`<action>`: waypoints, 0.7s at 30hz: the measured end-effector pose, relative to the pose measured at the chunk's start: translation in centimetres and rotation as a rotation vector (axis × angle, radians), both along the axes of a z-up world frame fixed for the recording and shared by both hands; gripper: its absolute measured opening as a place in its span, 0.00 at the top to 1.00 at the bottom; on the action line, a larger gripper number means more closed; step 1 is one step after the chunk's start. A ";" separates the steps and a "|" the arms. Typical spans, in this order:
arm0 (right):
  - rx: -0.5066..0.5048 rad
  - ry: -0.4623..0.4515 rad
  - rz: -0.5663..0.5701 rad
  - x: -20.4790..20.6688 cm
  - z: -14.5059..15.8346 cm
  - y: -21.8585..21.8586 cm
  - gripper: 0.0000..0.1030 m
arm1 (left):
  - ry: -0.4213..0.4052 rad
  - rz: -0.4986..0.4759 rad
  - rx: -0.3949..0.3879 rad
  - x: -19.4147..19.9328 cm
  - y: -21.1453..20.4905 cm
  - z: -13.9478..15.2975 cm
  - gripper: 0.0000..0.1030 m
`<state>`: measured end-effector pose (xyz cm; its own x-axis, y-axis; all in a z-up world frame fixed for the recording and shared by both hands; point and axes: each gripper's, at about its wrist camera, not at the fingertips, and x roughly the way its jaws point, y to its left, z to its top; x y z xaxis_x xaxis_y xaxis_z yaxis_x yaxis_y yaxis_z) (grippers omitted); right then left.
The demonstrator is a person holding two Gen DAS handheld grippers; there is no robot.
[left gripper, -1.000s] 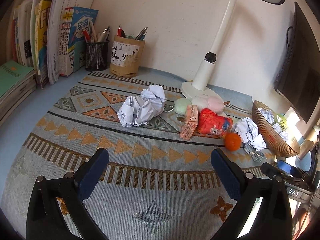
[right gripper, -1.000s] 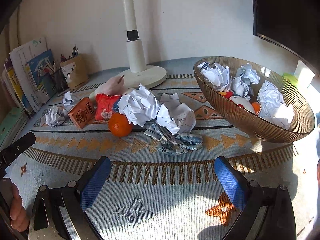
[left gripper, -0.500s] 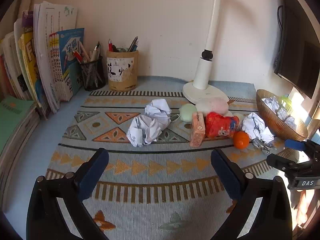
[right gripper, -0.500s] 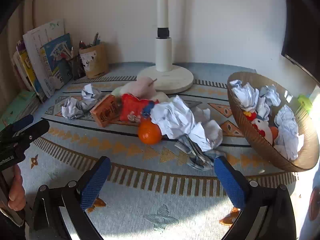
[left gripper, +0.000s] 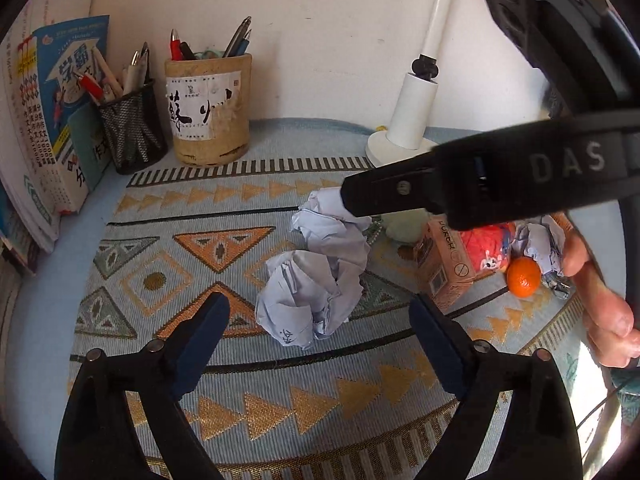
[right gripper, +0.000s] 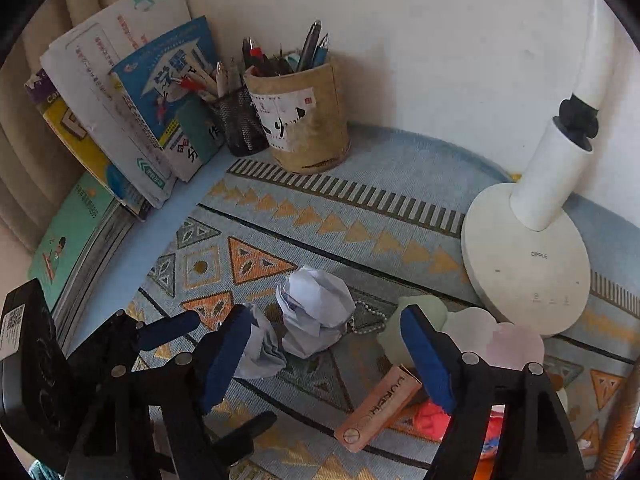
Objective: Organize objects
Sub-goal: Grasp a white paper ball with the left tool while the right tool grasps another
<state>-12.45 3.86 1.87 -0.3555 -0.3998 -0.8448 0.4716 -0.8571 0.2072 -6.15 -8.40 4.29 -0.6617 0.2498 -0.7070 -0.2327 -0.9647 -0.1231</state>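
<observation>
Two crumpled white paper balls lie on the patterned mat. The near ball (left gripper: 308,300) sits just ahead of my open, empty left gripper (left gripper: 320,344). The far ball (left gripper: 336,228) lies behind it, under the black finger (left gripper: 404,192) of my right gripper, which reaches in from the right. In the right wrist view my right gripper (right gripper: 328,360) is open and empty, hovering over the far ball (right gripper: 316,312), with the near ball (right gripper: 260,356) beside its left finger. The left gripper (right gripper: 204,372) shows at the lower left there.
An orange box (left gripper: 444,264), red packet (left gripper: 484,248), tangerine (left gripper: 524,276) and more paper lie right. Green and pink soft pieces (right gripper: 472,328) sit by the lamp base (right gripper: 528,268). Two pen holders (left gripper: 208,112) and books (left gripper: 52,120) stand at the back left.
Both grippers have moved left and forward toward the two paper balls. The right gripper now reaches over the far ball and into the left wrist view. The bowl has left both views.
</observation>
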 end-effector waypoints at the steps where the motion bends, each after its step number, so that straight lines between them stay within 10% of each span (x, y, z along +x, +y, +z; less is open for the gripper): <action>1: -0.011 -0.018 0.006 -0.5 -0.6 -0.2 0.26 | -0.015 0.000 0.006 -0.2 0.1 -0.2 0.25; 11: -0.018 -0.045 -0.041 -1.2 -3.3 -0.6 0.52 | -0.002 0.006 0.002 0.3 0.1 -0.4 0.65; 21: -0.240 0.039 -0.133 5.4 4.3 8.3 0.52 | 0.073 0.048 -0.014 2.5 -0.2 0.7 0.82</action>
